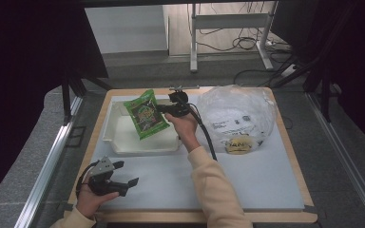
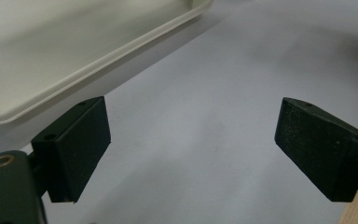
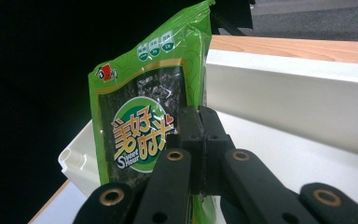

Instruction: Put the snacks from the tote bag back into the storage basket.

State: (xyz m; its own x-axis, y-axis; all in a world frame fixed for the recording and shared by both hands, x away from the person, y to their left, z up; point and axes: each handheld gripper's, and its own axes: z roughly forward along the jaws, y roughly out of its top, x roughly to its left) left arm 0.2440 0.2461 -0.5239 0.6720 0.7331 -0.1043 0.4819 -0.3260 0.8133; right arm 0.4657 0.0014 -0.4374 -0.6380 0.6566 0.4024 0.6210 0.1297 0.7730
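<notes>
Surface [image 1: 247, 175] first: a pale grey sheet over a wooden board, carrying everything else. Toward its far right lies a big crumpled clear plastic bag [image 1: 237, 114] with dark print and something yellow inside near its front edge. Left of the bag sits a white tray [image 1: 119, 137], shallow and rectangular, its bare floor showing; in the left gripper view a rounded corner of its rim [image 2: 98, 60] crosses the top.

Above the tray's right part hangs a green snack packet [image 1: 146, 114], tilted, with a round logo in yellow and white lettering. The right gripper [image 1: 164, 108] has its fingers pinched together on the packet's edge, seen close in the right gripper view, where the packet [image 3: 144, 121] stands upright in front of the tray's white wall [image 3: 289, 102].

Near the front left corner, the left gripper [image 1: 126, 175] rests low over the grey sheet, its fingers [image 2: 74, 144] spread wide with nothing between them.
</notes>
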